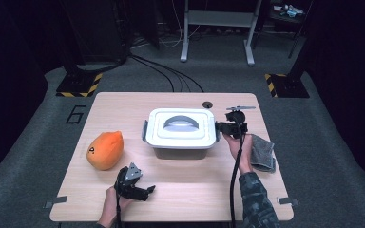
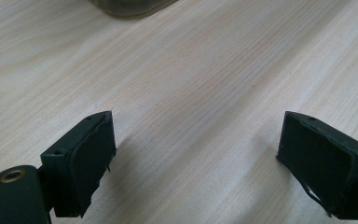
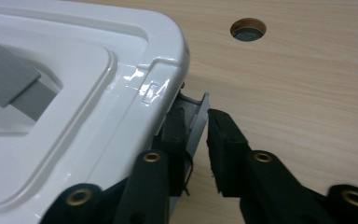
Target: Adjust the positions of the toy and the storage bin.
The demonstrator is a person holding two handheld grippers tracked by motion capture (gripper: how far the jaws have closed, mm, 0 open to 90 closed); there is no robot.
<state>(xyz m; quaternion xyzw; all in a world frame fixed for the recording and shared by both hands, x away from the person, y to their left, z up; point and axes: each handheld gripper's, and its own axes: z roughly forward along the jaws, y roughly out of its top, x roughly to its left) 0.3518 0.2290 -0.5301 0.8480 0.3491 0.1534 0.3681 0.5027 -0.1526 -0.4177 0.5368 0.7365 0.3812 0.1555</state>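
Right tool (image 3: 196,154) around grey latch (image 3: 193,122)

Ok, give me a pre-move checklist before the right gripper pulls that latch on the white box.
1. Right gripper on the grey side latch: ok, jaws straddle it, one on each face.
2. Jaws fully clamped on the latch: cannot tell, a sliver of gap shows.
3. Lid seated flat on the storage box: ok.
4. Opposite latch released: cannot tell.
5. Left gripper out of the way: ok, open over bare table, holding nothing.
6. Orange plush and grey cloth away from the box: ok.
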